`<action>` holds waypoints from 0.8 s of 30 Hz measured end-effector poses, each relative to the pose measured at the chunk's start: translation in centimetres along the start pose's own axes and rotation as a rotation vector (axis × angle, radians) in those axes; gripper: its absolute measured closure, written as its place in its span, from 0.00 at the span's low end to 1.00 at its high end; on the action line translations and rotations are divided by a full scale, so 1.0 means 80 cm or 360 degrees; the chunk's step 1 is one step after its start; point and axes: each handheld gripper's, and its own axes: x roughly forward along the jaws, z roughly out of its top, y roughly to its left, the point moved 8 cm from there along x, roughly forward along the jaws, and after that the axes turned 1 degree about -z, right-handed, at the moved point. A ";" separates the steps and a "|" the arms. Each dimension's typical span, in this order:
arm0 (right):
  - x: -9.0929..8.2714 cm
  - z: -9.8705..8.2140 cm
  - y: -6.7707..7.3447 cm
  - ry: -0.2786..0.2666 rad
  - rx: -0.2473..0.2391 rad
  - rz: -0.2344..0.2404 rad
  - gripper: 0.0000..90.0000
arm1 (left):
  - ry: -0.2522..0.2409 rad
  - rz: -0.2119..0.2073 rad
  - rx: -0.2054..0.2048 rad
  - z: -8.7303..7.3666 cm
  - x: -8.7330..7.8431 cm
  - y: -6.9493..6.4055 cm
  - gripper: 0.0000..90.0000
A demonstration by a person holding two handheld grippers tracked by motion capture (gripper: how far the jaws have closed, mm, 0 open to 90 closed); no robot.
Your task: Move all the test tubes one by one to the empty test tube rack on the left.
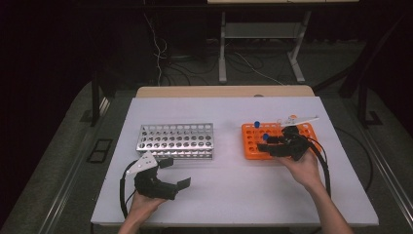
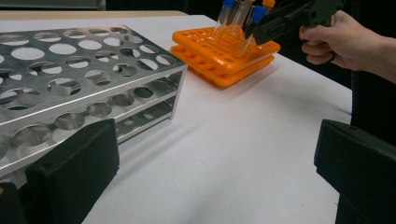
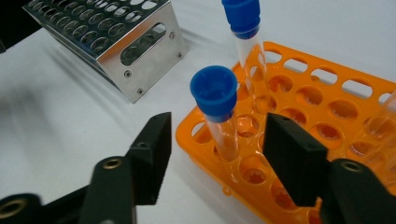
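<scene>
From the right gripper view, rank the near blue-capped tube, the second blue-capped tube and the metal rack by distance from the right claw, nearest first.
1. Near blue-capped tube: between the jaws of the right claw, not yet pinched.
2. Second blue-capped tube: just behind it, in the orange rack.
3. Metal rack: farthest, upper left across the white table.

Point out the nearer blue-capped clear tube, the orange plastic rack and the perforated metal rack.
nearer blue-capped clear tube (image 3: 214,91): right gripper view, on its cap.
orange plastic rack (image 3: 327,112): right gripper view, top plate.
perforated metal rack (image 1: 176,135): high view, top plate.
</scene>
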 end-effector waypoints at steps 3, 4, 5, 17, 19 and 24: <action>0.004 -0.001 -0.001 0.0003 -0.0001 -0.0016 0.56 | -0.0001 0.0000 -0.0001 0.000 0.000 0.000 0.00; 0.006 -0.001 -0.002 0.0005 -0.0008 -0.0020 0.57 | -0.0001 0.0000 -0.0001 0.000 0.000 0.000 0.00; 0.007 -0.002 -0.002 0.0007 -0.0010 -0.0021 0.59 | 0.0001 0.0000 0.0000 0.000 0.000 0.000 0.00; 0.018 -0.009 -0.003 0.0049 -0.0090 -0.0116 0.83 | 0.0003 0.0000 -0.0002 0.000 0.000 0.001 0.00; 0.017 -0.010 -0.003 0.0048 -0.0117 -0.0127 0.84 | 0.0005 -0.0002 -0.0004 -0.001 0.000 0.000 0.00; 0.015 -0.007 -0.001 0.0026 -0.0162 -0.0128 0.85 | 0.0006 -0.0001 -0.0004 0.000 0.000 0.000 0.00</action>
